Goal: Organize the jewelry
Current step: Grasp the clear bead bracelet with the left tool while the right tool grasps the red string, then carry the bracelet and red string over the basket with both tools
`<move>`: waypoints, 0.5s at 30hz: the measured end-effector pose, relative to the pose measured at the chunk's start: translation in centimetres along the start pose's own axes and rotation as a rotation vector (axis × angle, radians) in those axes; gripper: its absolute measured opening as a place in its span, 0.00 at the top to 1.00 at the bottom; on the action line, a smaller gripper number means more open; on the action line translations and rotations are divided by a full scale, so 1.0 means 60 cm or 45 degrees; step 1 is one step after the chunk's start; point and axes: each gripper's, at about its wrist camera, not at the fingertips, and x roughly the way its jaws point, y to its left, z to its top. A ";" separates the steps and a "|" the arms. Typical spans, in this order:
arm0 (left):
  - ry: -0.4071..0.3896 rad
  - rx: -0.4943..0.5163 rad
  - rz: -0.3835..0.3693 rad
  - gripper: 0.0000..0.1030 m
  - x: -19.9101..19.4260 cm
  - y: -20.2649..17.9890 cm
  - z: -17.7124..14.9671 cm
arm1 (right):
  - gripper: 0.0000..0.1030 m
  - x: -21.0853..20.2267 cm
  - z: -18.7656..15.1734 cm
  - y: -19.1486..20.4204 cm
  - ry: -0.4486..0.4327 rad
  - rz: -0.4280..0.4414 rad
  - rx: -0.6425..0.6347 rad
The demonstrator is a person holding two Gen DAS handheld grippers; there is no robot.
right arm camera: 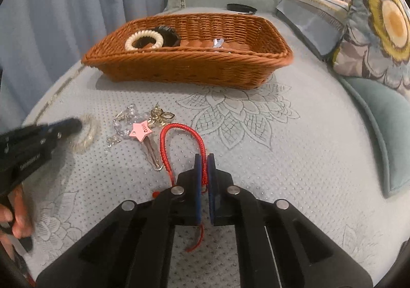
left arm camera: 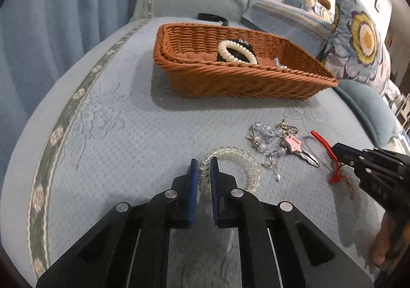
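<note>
My left gripper (left arm camera: 204, 163) is shut on a clear bead bracelet (left arm camera: 249, 162) lying on the blue quilt; it shows blurred in the right wrist view (right arm camera: 88, 131). My right gripper (right arm camera: 204, 158) is shut on a red braided cord bracelet (right arm camera: 179, 129), which also shows in the left wrist view (left arm camera: 330, 153). Between them lie a crystal bead piece (left arm camera: 264, 134) and a pink star hair clip (right arm camera: 141, 130) with gold charms (right arm camera: 160, 115). The brown wicker basket (left arm camera: 238, 83) stands beyond and holds a white pearl bracelet (left arm camera: 237, 51), a black piece (right arm camera: 167, 31) and something sparkly.
A floral cushion (left arm camera: 358, 34) and teal pillows (right arm camera: 379, 113) stand at the right. A black band (left arm camera: 212, 16) lies behind the basket. Blue curtains (left arm camera: 51, 19) hang at the left. The person's hand (right arm camera: 18, 213) holds the left gripper.
</note>
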 end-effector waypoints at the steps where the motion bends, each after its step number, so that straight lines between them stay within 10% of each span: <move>1: -0.024 -0.016 -0.011 0.93 -0.006 0.003 -0.003 | 0.97 -0.002 0.001 -0.004 -0.008 0.017 0.012; 15: -0.168 -0.028 -0.050 0.93 -0.041 -0.002 -0.002 | 0.97 -0.045 0.008 -0.015 -0.131 0.133 0.074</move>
